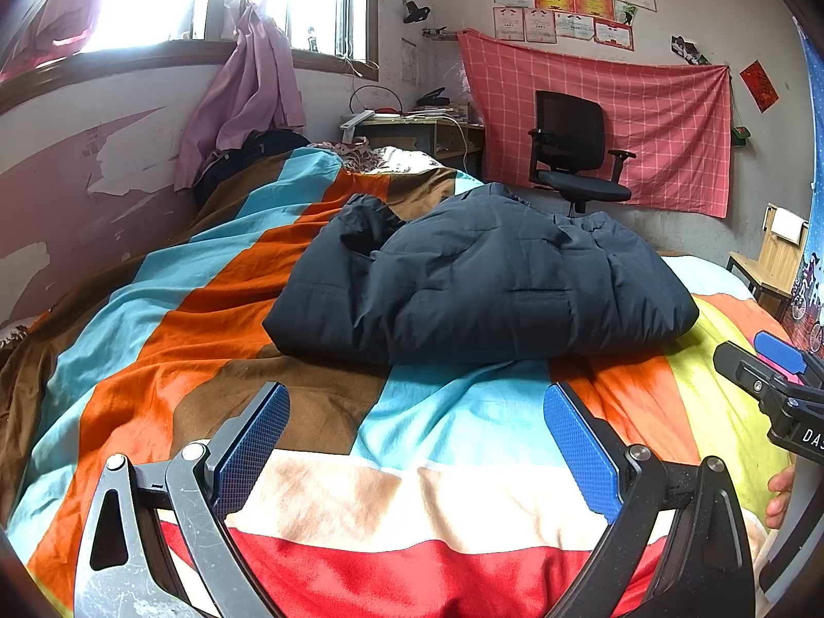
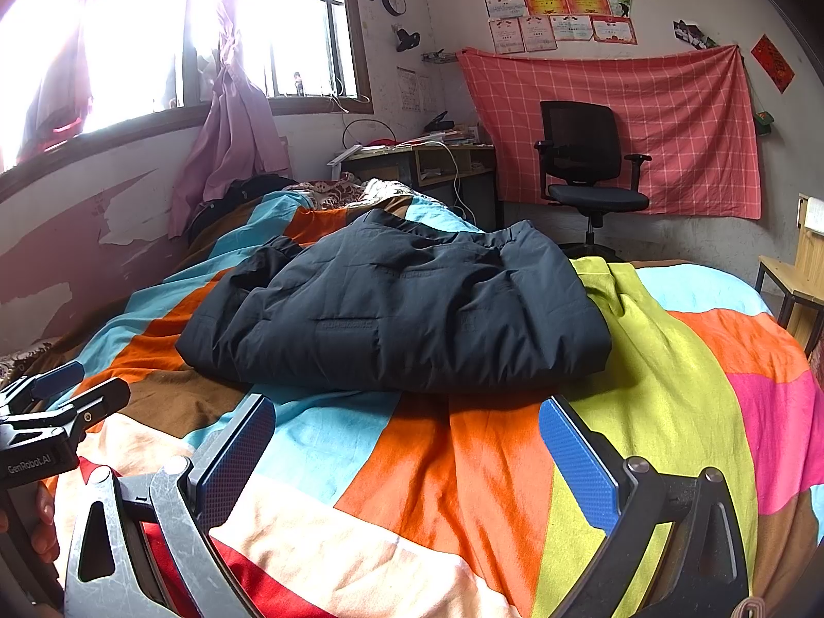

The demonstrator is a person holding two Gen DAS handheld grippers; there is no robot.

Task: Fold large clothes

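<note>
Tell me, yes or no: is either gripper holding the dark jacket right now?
No. In the left wrist view the left gripper is open over bare bedspread, short of the folded dark jacket.

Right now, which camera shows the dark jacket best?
The right wrist view: the jacket sits central, its whole folded top visible. The left wrist view shows it from lower down, mostly the front edge and one bunched end.
</note>
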